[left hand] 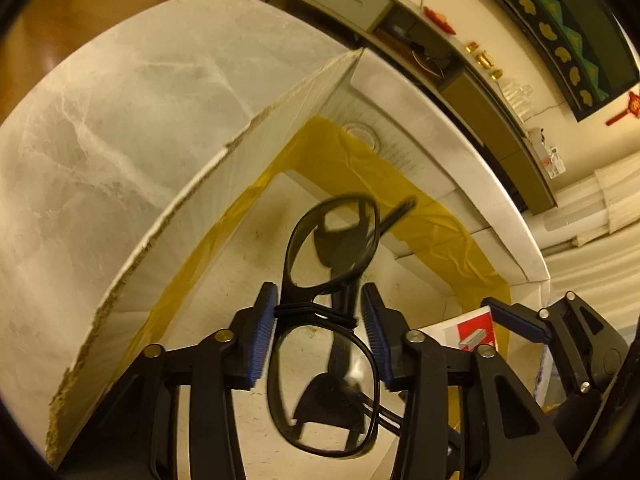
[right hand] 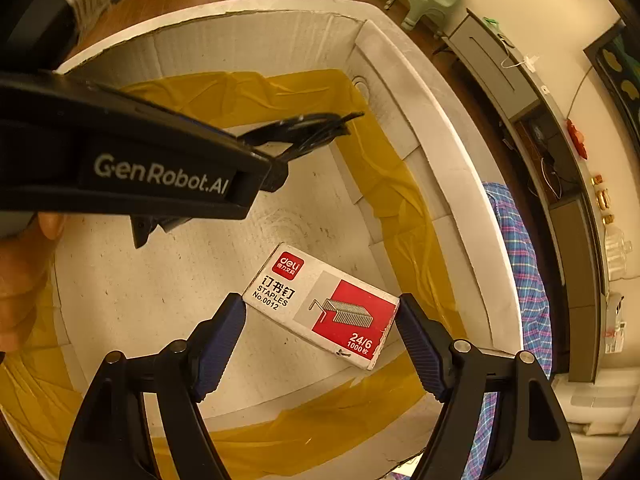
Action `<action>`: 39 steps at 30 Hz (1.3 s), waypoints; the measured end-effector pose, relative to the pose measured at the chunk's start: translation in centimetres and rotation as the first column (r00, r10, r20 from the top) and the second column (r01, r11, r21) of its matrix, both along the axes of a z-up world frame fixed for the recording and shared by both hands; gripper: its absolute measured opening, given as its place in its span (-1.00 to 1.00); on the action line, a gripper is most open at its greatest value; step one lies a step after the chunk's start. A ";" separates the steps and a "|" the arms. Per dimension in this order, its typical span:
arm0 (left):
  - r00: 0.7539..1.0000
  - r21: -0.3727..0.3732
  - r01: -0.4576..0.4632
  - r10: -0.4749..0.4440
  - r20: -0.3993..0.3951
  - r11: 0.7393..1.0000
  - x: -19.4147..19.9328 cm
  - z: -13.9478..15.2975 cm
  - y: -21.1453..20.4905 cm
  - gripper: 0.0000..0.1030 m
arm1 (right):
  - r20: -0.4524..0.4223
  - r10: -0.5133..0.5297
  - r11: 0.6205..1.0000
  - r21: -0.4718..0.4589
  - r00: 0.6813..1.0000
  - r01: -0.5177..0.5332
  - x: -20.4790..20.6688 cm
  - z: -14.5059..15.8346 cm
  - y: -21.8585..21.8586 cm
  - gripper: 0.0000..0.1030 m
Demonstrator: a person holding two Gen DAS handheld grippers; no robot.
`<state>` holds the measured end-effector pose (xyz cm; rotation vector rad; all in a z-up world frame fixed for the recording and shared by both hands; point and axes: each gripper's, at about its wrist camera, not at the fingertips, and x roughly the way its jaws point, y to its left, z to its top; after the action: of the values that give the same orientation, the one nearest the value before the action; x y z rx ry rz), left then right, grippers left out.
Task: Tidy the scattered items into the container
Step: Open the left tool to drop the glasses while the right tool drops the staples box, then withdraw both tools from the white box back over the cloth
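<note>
My left gripper is shut on the bridge of folded black glasses and holds them above the floor of a white foam box lined with yellow tape. The glasses also show in the right wrist view, sticking out of the left gripper's black body. My right gripper is over the same box with its blue pads at both ends of a white and red staples box. The staples box also shows in the left wrist view.
The foam box sits on a marble table. A blue plaid cloth lies beyond the box's right wall. A long cabinet with small items runs along the wall. A green stool stands on the wooden floor.
</note>
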<state>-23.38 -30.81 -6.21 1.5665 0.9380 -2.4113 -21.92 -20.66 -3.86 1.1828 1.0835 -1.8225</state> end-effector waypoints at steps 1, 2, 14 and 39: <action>1.000 0.010 -0.001 0.001 0.004 1.000 0.0 -0.1 -0.1 -0.02 | 0.003 -0.010 1.000 -0.011 1.000 0.010 0.1 0.1 0.1 0.51; 1.000 0.017 -0.002 0.002 0.005 1.000 0.0 -0.2 -0.1 -0.01 | 0.007 -0.020 1.000 -0.020 1.000 0.020 0.2 0.2 0.2 0.52; 1.000 -0.015 0.010 -0.010 -0.020 1.000 0.4 1.2 0.3 0.02 | 0.042 -0.076 0.995 -0.062 0.996 0.079 -1.2 0.2 0.4 0.57; 0.972 -0.294 -0.073 0.002 -0.236 0.953 7.3 9.9 3.7 0.02 | -0.112 -0.128 0.752 -0.658 0.985 0.023 10.3 9.7 8.9 0.54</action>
<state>-16.10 -27.11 3.71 1.1702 0.5851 -2.6011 -11.57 -11.76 5.85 0.6696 0.3802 -2.1272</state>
